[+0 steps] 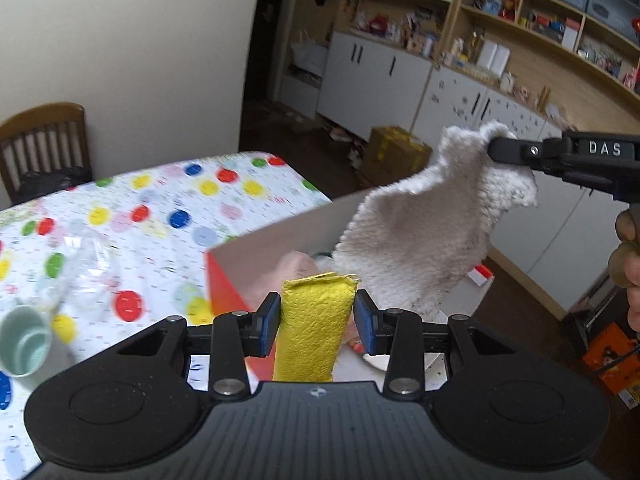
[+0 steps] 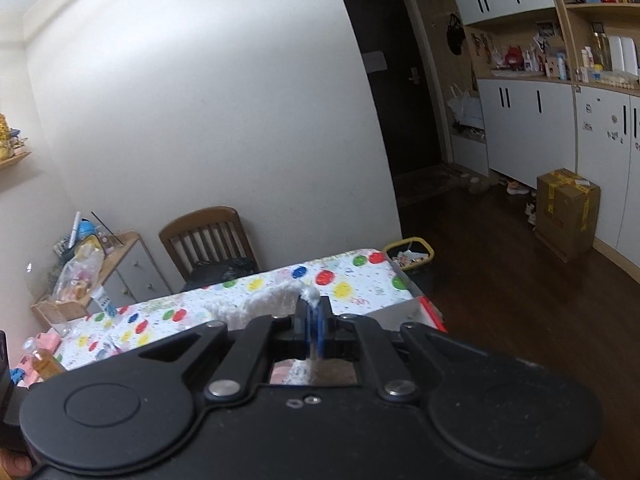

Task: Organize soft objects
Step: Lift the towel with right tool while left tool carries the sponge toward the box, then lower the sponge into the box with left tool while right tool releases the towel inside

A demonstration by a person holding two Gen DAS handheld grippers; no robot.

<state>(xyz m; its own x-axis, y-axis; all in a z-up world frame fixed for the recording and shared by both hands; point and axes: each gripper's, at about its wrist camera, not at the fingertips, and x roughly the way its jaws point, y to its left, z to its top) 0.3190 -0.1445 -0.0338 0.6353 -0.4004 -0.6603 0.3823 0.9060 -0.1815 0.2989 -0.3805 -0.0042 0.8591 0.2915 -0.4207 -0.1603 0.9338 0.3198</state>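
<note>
Hidden/unclear: in right wrist view the gripper body blocks most of the box (image 2: 416, 312); only its far rim + red corner show. The cloth there is seen as a fluffy ridge above the finger tips, rest out of sight. In left wrist view box contents are partly masked by the yellow sponge and gripper frame; a pink soft item (image 1: 294, 268) lies inside, shape not readable. Clear plastic on the table (image 1: 160, 216) is blurred. Lower end of sponge is cut off behind the gripper body.

Task things: white fleecy cloth (image 1: 424, 224), off-white w/ greyish smudges low down, hangs limp in air above the box's open top, pinched at its upper corner. Yellow sponge (image 1: 316, 328), pebbled surface, stands upright, frayed top edge, above near side of box. Box (image 1: 256, 256) is white inside, red outside, sits at table edge on polka-dot cover.

Grippers: left gripper (image 1: 316, 316) is partly closed, blue pads pressing both sides of the sponge. Right gripper (image 1: 494, 148) is clamped nearly flat on the cloth corner; in its own view (image 2: 312, 316) the pads meet w/ cloth (image 2: 272, 300) between. Mint cup (image 1: 24, 346) stands on table, left.
</note>
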